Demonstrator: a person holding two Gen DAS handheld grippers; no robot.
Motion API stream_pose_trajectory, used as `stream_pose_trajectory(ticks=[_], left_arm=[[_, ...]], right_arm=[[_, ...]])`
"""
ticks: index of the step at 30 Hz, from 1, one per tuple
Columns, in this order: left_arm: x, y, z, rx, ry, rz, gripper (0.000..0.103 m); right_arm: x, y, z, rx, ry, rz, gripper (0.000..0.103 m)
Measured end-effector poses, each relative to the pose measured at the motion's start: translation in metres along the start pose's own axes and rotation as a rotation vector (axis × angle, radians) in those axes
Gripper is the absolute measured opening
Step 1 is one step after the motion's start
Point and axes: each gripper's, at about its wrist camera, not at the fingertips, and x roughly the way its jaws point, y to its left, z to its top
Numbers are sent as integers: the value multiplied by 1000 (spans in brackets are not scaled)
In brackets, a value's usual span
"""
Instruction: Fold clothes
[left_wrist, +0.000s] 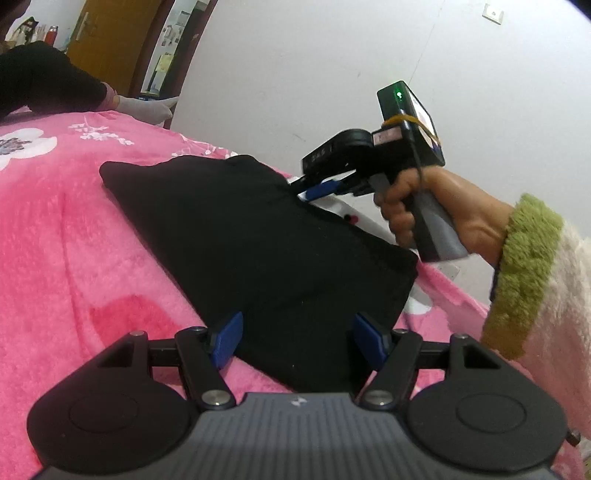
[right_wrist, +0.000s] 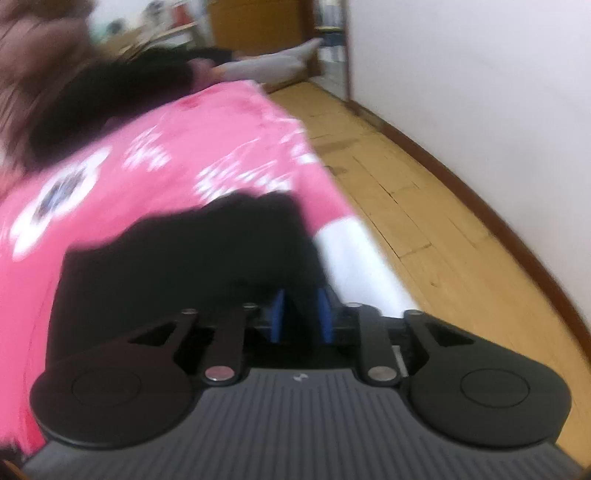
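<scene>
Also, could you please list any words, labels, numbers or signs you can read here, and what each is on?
No text here can be read.
Pale label on the right gripper: too small to read.
Emblem on the left gripper: a mark, no letters.
Papers at the doorway: too small to read.

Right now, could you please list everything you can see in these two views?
black garment: one, black, folded flat on the blanket near the bed's edge
blanket: one, pink with white flowers, covering the bed
floor: wooden, light brown, beside the bed
wall: white, behind the bed
door: one, brown, far left
another person: one, dark clothing, lying at the bed's far end
left hand-held gripper: black with blue pads, open, straddling the garment's near corner
right hand-held gripper: black with blue pads, at the garment's far edge, jaws narrow; grip unclear
right hand: one, green-cuffed cream sleeve, gripping the handle
</scene>
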Motion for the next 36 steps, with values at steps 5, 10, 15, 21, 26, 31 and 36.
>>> stream_pose_trajectory(ticks=[5,10,15,21,26,31,36], left_arm=[[-1,2,-1,-15,-3,-11,68],[-1,3,-1,-18,-6,-13,68],[-2,6,-1,-31,-10,-24,68],[-3,6,-2,-35,-10,-26,68],[-3,8,-2,-44,-13,-32,68],[-4,8,-2,-49,-18,-37,68],[-3,9,-2,-52,-19,-39,68]], right_arm=[[-12,0,17,59,-36,50,22],[10,32,26,2,26,119,22],[37,30,32,36,-12,-26,24],[11,30,34,55,-123,2,24],[16,61,39,-25,-2,165,25],[63,102,42,-73,81,200,25],[54,118,44,-112,-52,55,25]])
